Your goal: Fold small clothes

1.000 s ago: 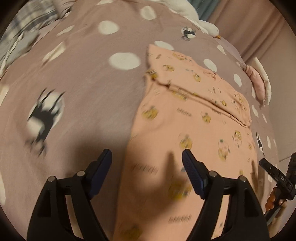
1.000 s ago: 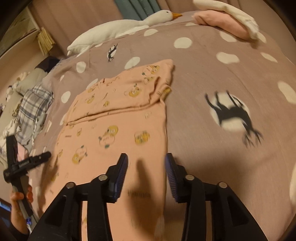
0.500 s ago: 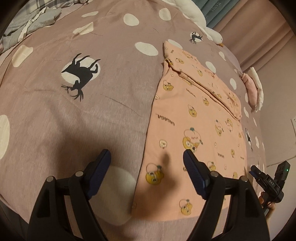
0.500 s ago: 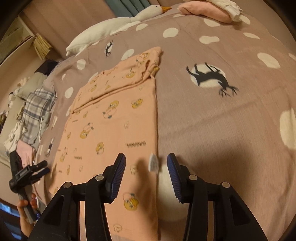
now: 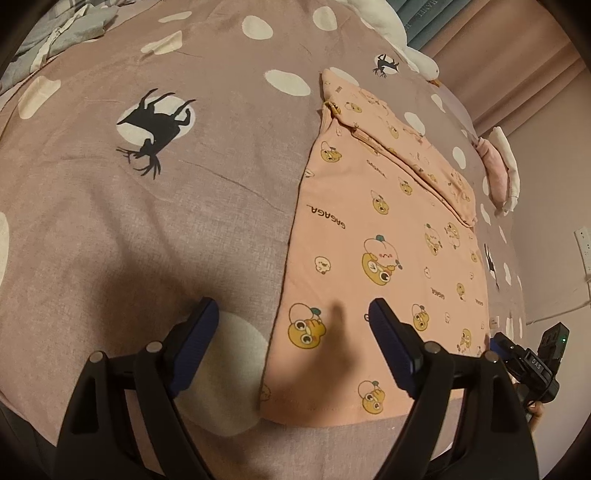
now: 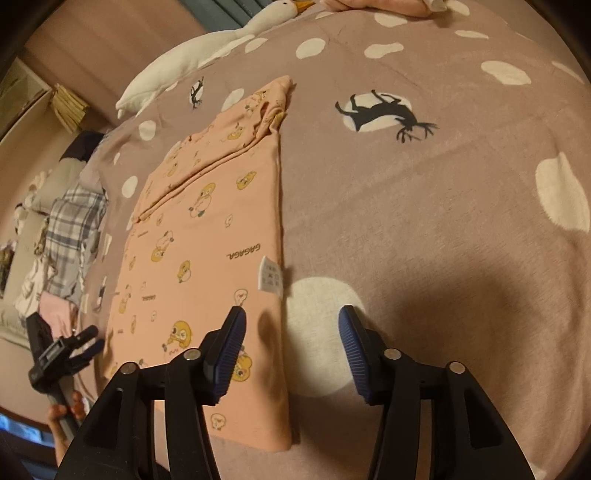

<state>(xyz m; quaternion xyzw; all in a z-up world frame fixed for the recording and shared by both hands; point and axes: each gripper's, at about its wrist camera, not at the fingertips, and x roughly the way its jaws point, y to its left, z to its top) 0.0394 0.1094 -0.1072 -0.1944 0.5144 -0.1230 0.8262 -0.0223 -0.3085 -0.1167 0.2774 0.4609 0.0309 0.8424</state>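
A peach garment [image 5: 384,236] printed with yellow ducks lies flat on the mauve spotted bedspread [image 5: 155,206], folded into a long strip with its far end doubled over. My left gripper [image 5: 293,310] hangs open above the garment's near left corner, with nothing between its fingers. In the right wrist view the same garment [image 6: 207,236] shows a white care label [image 6: 270,275] at its right edge. My right gripper [image 6: 291,314] hovers over that edge near the hem; its jaws are opening and grip nothing. Each gripper shows in the other's view: right gripper [image 5: 524,358], left gripper [image 6: 70,347].
A white goose plush [image 6: 207,55] lies along the far side of the bed. A folded pink cloth [image 5: 496,173] sits beyond the garment. Plaid clothes [image 6: 74,229] are piled to the left, grey ones [image 5: 62,33] at the far left corner. The bed's near edge is just below the hem.
Both grippers have drawn back along the garment to its near hem, which has come into view. The right jaws stand wider apart than before.
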